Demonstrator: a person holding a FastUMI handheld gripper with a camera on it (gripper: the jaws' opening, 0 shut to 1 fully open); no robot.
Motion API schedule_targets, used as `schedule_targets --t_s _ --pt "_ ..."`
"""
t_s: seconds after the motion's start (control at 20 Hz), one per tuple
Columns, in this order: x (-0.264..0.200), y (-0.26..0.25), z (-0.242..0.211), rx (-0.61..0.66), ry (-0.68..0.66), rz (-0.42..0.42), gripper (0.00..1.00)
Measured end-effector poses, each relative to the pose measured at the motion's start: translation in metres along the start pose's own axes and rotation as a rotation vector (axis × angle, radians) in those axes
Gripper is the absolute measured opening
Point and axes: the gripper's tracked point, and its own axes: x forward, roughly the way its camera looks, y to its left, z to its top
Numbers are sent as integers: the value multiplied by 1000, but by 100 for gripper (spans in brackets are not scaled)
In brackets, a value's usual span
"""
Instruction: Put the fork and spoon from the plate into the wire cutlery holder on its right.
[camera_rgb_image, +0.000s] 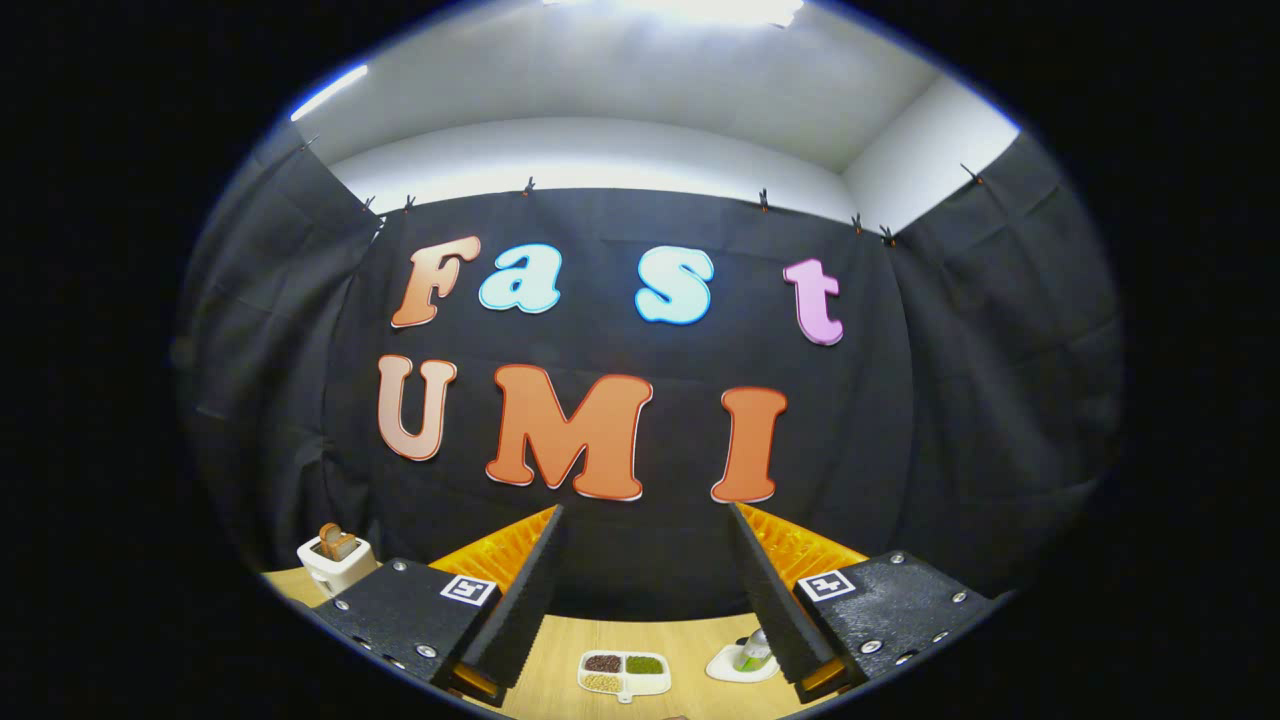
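Observation:
My gripper (645, 520) is held high and level, looking at the booth's black wall, with its two fingers spread wide and nothing between them. Far below, between the fingers, lies a wooden table (620, 635). A small white plate (735, 668) with something green on it sits by the right finger, partly hidden behind it. I cannot make out a fork, a spoon or a wire holder.
A white divided tray (624, 673) with brown, green and pale fillings lies on the table between the fingers. A white toaster (335, 560) with a slice of bread in it stands beyond the left finger.

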Motion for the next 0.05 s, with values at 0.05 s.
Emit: schedule_targets --t_s 0.05 --pt "-2 7 9 18 -10 13 95"
